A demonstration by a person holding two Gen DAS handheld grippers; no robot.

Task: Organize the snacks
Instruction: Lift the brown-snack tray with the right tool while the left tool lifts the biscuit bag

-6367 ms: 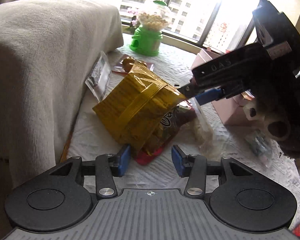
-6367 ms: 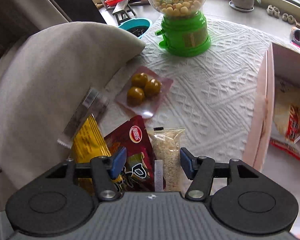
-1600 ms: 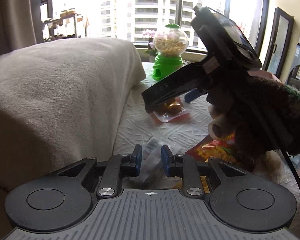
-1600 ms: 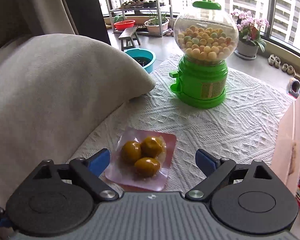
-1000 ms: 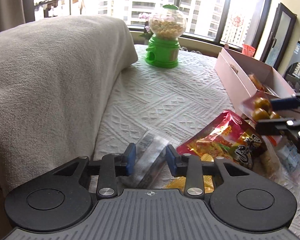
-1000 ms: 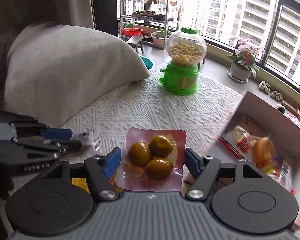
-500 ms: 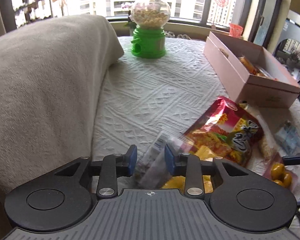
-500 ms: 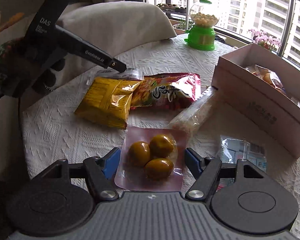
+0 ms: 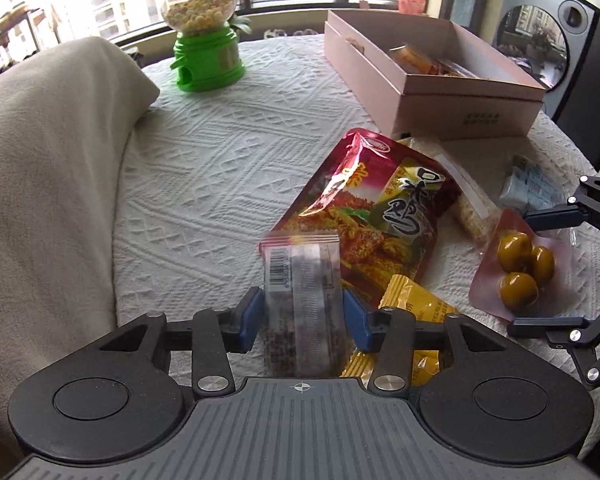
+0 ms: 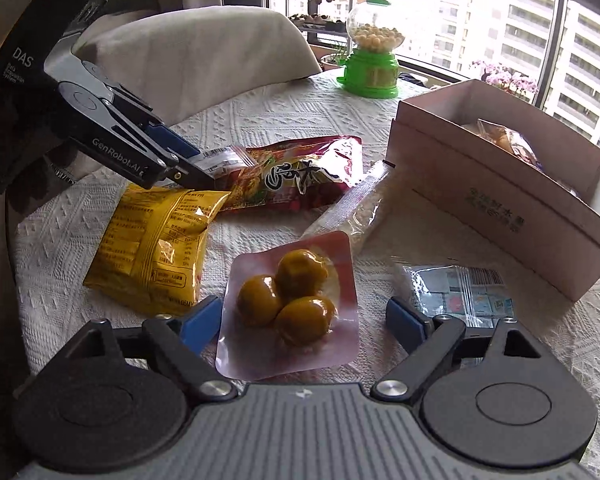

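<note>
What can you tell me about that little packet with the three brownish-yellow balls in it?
The packet is a flat, glossy, pinkish vacuum-sealed pouch, clear on top, with three round olive-brown balls pressed together in a cluster. It lies flat on the white textured tablecloth, between the open jaws of the right gripper, which do not seem to press it. A yellow snack bag lies on one side, a small bluish packet on the other.

A white tablecloth [image 9: 204, 168] with a raised diamond weave. On it: a glossy red bag [image 9: 374, 204] printed with black and yellow, a yellow bag [image 10: 160, 248] with dark small print, and a pink-backed pack [image 10: 292, 304] of three golden-brown balls. A clear packet [image 9: 302, 292] shows dark contents and a barcode. The box [image 9: 428, 84] is pale pink. The candy dispenser [image 9: 204, 28] is bright green.
</note>
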